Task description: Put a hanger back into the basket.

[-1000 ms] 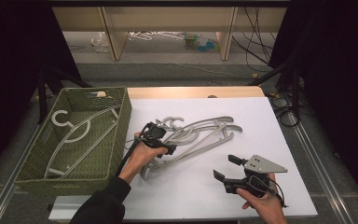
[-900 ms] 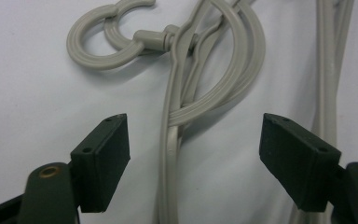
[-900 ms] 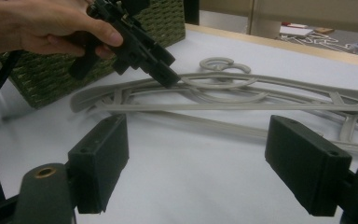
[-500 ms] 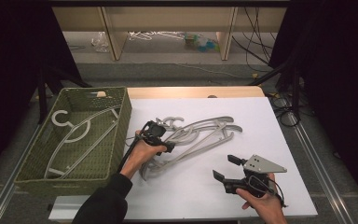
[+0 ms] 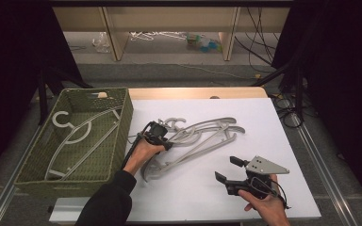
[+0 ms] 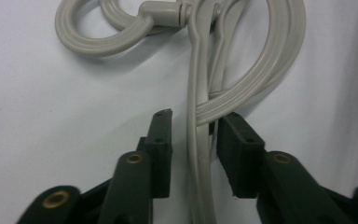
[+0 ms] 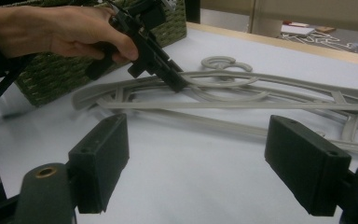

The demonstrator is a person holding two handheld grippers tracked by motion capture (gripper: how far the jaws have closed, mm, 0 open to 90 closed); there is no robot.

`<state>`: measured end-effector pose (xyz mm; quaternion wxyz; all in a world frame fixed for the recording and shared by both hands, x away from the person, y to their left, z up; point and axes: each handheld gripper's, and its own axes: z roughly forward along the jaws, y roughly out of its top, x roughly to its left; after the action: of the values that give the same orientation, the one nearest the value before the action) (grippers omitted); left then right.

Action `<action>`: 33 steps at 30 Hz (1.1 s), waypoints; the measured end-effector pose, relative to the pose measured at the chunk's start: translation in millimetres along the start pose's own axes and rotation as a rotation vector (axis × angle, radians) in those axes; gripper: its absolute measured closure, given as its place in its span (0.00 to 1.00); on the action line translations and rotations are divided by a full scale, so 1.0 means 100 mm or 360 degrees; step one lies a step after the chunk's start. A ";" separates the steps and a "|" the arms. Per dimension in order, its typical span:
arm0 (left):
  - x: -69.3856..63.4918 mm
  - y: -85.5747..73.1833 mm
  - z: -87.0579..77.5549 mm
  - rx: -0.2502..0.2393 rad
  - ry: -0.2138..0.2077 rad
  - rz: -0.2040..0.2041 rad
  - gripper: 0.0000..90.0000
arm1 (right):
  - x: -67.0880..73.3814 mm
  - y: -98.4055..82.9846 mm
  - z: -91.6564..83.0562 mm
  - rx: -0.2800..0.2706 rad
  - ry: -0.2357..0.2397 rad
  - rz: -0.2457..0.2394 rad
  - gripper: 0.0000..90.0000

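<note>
Several grey plastic hangers (image 5: 202, 136) lie in a tangled pile on the white table (image 5: 273, 132). My left gripper (image 5: 164, 142) points down into the pile's left part. In the left gripper view a thin hanger arm (image 6: 195, 93) runs between the jaws of that gripper (image 6: 193, 116). The jaws have just been closing around it; a gap shows at the left pad (image 6: 161, 149), so it is not clamped. My right gripper (image 5: 226, 168) rests open near the front right, and between its pads (image 7: 102, 154) is nothing but bare table.
A green woven basket (image 5: 122, 122) stands at the left with a white hanger (image 5: 80, 136) lying in it. The right gripper view shows the basket (image 7: 56, 70) behind the left hand. Shelves and cables lie beyond the table's far edge.
The left gripper's jaws have narrowed around the hanger arm and the left hand shifted slightly. The right gripper has kept still.
</note>
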<state>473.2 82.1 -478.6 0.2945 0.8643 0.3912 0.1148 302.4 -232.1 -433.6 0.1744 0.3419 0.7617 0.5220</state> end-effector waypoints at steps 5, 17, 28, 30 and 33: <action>-0.02 0.00 -0.05 -0.0021 -0.0012 0.0050 0.87 | 0.00 0.00 0.02 -0.0035 0.0006 -0.0010 0.25; -0.16 0.00 -0.36 -0.0217 0.0014 0.0077 0.90 | -0.01 0.00 0.01 -0.0015 -0.0004 0.0002 0.26; -0.17 0.02 -0.67 -0.0325 0.0040 0.0124 0.90 | 0.00 0.00 0.01 -0.0036 0.0007 0.0012 0.26; -0.17 0.04 -0.73 -0.0343 0.0036 0.0119 0.91 | 0.00 0.00 0.00 -0.0022 -0.0002 0.0011 0.26; -0.18 0.07 -0.77 -0.0427 0.0029 0.0036 0.91 | 0.00 0.00 0.00 -0.0023 -0.0019 0.0003 0.26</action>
<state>432.8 97.2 -411.9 0.4025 0.8204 0.3652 0.1774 302.7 -232.0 -433.8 0.1808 0.3446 0.7566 0.5254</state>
